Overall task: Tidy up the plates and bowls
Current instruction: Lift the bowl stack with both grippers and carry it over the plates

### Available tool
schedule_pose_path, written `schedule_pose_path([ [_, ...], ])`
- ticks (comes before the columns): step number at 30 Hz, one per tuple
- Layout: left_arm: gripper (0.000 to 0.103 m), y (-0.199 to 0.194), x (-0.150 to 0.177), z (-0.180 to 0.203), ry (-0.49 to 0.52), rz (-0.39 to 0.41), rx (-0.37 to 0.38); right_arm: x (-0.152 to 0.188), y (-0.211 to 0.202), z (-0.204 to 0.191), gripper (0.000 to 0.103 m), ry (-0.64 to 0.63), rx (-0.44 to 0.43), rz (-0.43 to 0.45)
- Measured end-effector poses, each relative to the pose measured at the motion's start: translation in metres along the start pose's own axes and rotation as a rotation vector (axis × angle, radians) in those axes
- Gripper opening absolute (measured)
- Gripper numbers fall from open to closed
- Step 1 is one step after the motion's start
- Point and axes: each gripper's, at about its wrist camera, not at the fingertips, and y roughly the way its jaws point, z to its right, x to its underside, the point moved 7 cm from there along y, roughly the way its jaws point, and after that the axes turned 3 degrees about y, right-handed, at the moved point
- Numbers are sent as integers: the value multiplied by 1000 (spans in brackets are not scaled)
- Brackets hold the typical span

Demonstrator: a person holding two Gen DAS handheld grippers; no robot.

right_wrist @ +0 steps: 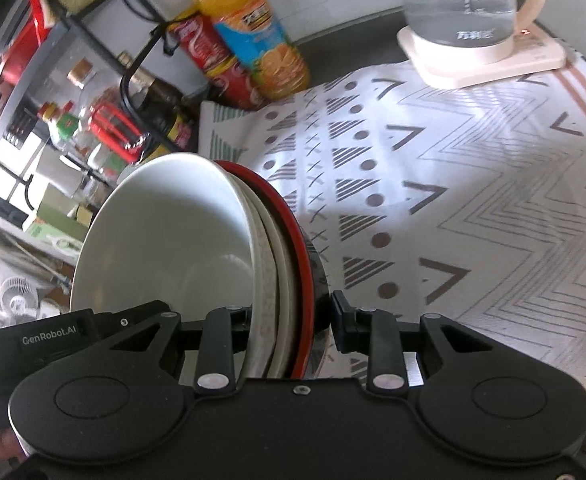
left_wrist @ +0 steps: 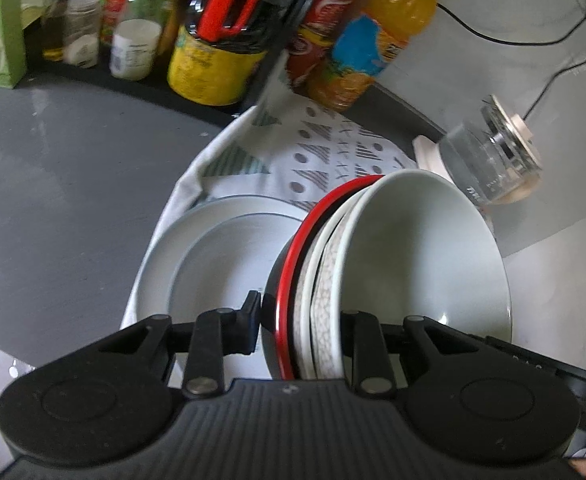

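bowls nested and carried between both grippers! the stack of bowls (left_wrist: 373, 264) sits in the lower middle of the left wrist view, with a grey plate (left_wrist: 213, 260) at nine o'clock from it, lying on the patterned cloth (left_wrist: 333, 148). left gripper (left_wrist: 301, 328) pinches the rims on one side, right gripper (right_wrist: 289, 320) clamps them from the opposite side, jaws pressed on the stack. a smooth white bowl lies innermost, then a speckled one, then a glossy red-rimmed black outer bowl. hard, glazed and rigid, likely heavy together, slippery and chippable, so the rim edges are the place to hold. glass kettle (right_wrist: 461, 12) stands at one o'clock in the right wrist view.
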Motion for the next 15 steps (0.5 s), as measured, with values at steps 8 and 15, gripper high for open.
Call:
schedule_pose_path([
  [8, 25, 1, 1, -21, -28, -7, -23, 7, 16, -15, 30, -30, -9, -36],
  [15, 25, 6, 2, -31, -45, -20, -32, 11, 27, -21, 30, -42, -5, -60],
])
